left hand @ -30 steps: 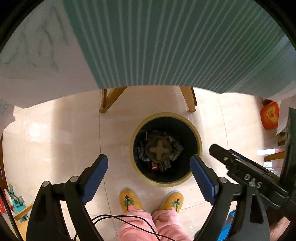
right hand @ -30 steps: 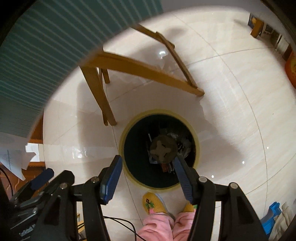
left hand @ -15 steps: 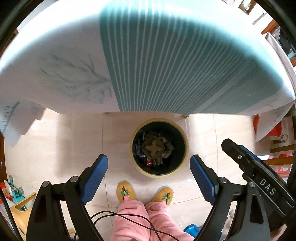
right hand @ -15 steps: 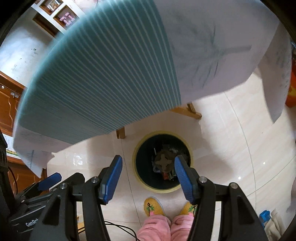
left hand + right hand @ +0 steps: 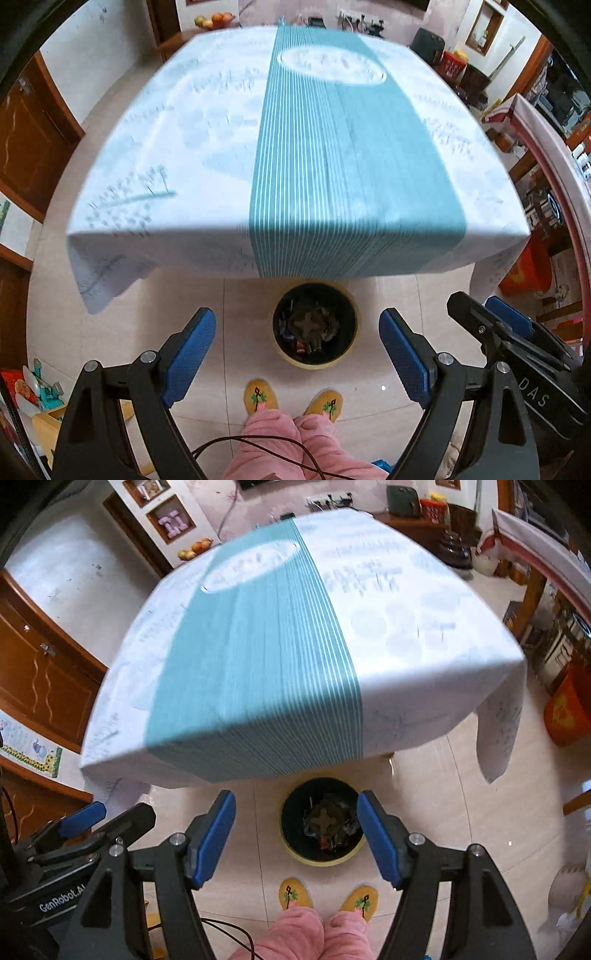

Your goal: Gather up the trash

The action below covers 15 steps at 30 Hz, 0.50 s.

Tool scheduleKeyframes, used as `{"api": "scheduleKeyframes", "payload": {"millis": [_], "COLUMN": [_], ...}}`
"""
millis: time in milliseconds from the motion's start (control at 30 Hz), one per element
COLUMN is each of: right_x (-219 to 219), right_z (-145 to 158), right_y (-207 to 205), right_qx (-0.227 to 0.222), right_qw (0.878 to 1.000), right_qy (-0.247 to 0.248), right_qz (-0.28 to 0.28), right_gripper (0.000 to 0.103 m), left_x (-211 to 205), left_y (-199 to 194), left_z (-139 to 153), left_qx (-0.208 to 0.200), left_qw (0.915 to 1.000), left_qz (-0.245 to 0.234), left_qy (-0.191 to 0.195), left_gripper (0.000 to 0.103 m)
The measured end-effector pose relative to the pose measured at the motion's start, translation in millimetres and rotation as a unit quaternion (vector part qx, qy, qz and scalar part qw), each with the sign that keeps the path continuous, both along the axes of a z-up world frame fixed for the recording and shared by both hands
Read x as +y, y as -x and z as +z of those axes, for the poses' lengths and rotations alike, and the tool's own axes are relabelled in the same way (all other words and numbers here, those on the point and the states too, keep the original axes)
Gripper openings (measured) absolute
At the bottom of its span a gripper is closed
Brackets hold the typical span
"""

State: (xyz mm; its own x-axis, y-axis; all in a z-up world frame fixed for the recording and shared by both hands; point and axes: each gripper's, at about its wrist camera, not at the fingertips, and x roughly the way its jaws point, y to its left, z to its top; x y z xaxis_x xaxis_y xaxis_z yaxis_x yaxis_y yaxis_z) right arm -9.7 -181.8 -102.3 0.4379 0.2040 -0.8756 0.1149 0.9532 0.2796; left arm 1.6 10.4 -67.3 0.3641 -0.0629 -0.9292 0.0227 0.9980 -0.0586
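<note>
A round dark trash bin [image 5: 316, 325] with a yellow rim stands on the tiled floor in front of the table's near edge, and holds several crumpled wrappers and a brown lid-like piece [image 5: 308, 325]. The same bin [image 5: 321, 821] shows in the right wrist view. My left gripper [image 5: 297, 356] hangs high above the floor, open, with nothing between its blue pads. My right gripper [image 5: 295, 836] is also high above the bin with its jaws opening and nothing between them. Each gripper's black frame shows at the edge of the other's view.
A table [image 5: 207, 147] under a white cloth with a teal striped runner [image 5: 332, 166] fills the upper half of both views. The person's yellow slippers [image 5: 258, 395] and pink trousers stand just before the bin. An orange box [image 5: 565, 709] sits on the floor to the right; wooden cabinets line the left wall.
Both grippers have risen well above the floor: the bin has shrunk in view and the tabletop now shows from above. The right gripper's jaws stand wider than before.
</note>
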Motion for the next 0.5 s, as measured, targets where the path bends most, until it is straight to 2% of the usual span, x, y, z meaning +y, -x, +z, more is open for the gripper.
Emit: {"api": "scheduleKeyframes", "payload": {"millis": [333,500], "right_x": [-6.8,-11.4], "right_z": [60.8,79.0], "right_y": [7.2,9.7], "right_qx": [-0.029,-0.044], "right_qw": [0.999,0.999], "right_qy": [0.004,0.006], "right_qz": [0.013,0.018], "right_gripper": [0.069,0.069], "left_x": [-12.2,-15.4], "left_y": [17.1,18.9], "left_z": [44.0,62.4], "left_qx": [-0.036,-0.047], "left_qw": [0.9993,0.9987], "left_qz": [0.010,0.018], "left_qy": [-0.006,-0.007], "left_gripper": [0.089,0.089]}}
